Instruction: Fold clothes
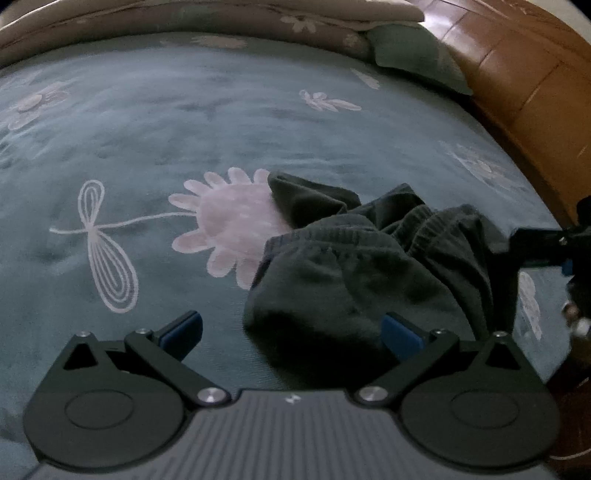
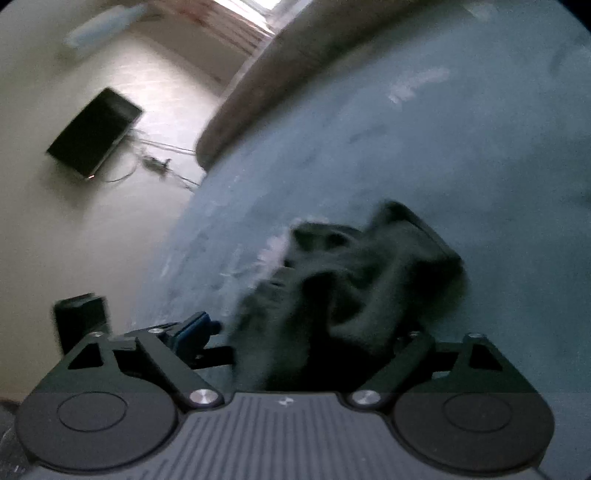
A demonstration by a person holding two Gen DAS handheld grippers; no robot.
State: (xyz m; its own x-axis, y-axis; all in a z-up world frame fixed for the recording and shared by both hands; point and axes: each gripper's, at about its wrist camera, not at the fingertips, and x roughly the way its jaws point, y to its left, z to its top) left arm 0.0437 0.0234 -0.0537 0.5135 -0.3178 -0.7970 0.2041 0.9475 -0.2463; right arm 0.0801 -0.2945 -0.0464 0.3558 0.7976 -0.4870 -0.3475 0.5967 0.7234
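Observation:
A dark, crumpled garment [image 1: 351, 266] with a ribbed waistband lies on the teal flowered bedsheet [image 1: 184, 122]. My left gripper [image 1: 291, 332] hovers over its near end, jaws wide open, with the right blue pad [image 1: 400, 334] over the cloth and the left pad over bare sheet. At the right edge of the left wrist view my right gripper [image 1: 524, 247] reaches the garment's far side. In the blurred right wrist view the garment [image 2: 362, 273] bunches up between the open jaws of my right gripper [image 2: 301, 332]. Its left pad [image 2: 192, 328] stands clear of the cloth and its right finger is hidden behind it.
A green pillow [image 1: 417, 55] and a folded brownish quilt [image 1: 221, 18] lie at the bed's far end, with a wooden bed frame [image 1: 524, 85] along the right. Beyond the bed edge are pale floor, a dark flat screen [image 2: 96, 133] with cables, and a dark boxy thing [image 2: 81, 325].

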